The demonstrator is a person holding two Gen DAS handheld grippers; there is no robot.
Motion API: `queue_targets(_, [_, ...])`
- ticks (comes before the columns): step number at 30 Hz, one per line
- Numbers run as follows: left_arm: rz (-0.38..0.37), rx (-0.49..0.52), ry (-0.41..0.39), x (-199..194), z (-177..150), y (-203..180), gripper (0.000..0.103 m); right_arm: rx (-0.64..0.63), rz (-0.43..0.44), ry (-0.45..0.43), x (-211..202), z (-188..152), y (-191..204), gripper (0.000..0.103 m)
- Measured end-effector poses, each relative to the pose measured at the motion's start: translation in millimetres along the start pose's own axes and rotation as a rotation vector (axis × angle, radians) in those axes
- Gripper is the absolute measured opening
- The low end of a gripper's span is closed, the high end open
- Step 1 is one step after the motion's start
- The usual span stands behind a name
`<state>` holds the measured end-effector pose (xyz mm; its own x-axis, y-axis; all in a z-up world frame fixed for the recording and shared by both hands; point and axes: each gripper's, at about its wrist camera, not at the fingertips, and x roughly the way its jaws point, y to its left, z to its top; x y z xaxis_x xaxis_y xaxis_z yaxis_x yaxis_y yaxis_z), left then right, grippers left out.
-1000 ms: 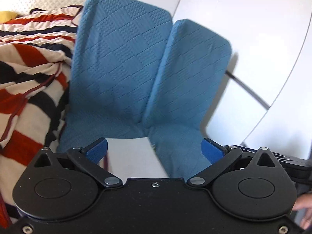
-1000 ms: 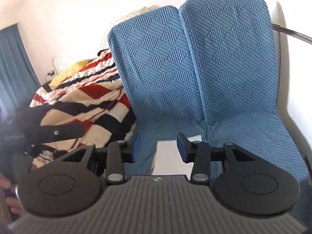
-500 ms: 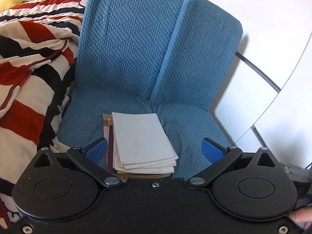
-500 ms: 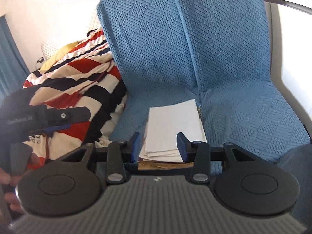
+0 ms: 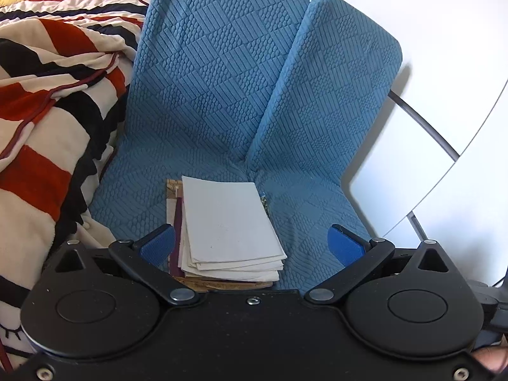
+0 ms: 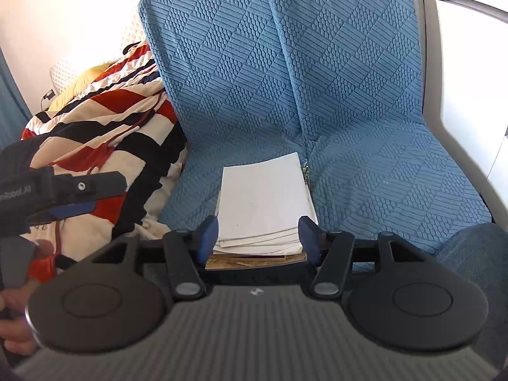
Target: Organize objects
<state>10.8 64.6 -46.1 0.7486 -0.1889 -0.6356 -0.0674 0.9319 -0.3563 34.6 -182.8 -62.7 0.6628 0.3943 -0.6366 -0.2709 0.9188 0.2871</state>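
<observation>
- Right gripper points down at the seat with its jaws opening; the near end of the stack of papers shows between the blue pads, but neither pad presses on it.
- Left gripper has its jaws spread wide, holding nothing; its left pad sits just beside the stack's near left corner, and its right pad is well apart from the papers, over bare cushion.
- From the right wrist view, the left gripper appears at the left edge, in front of the blanket, with part of a hand below it.
- White sheets lie on top of the stack, slightly fanned at the near edge, over a brown cover or board at the bottom.
- That stack lies flat on the seat of the blue cushion, close to the seam between its two padded halves, with something small and patterned peeking out at its far right corner.
- Left of the cushion, a striped blanket in red, black and cream is bunched up against it.
- White wall panels stand to the right of the cushion.
</observation>
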Motion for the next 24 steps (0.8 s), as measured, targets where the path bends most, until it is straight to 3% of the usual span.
queue_targets(3, [0.008,0.008,0.004,0.4,-2.0,-2.2,0.102,0.0,-0.008,-0.011,-0.2,1.3,-2.6,0.092])
queue_targets(8, [0.014,0.01,0.004,1.4,-3.2,-2.6,0.102,-0.027,-0.058,0.001,4.7,0.8,-6.1,0.09])
queue_targets(24, [0.012,0.005,0.032,6.8,-4.9,-5.1,0.102,-0.012,-0.041,0.017,7.7,3.5,-7.3,0.09])
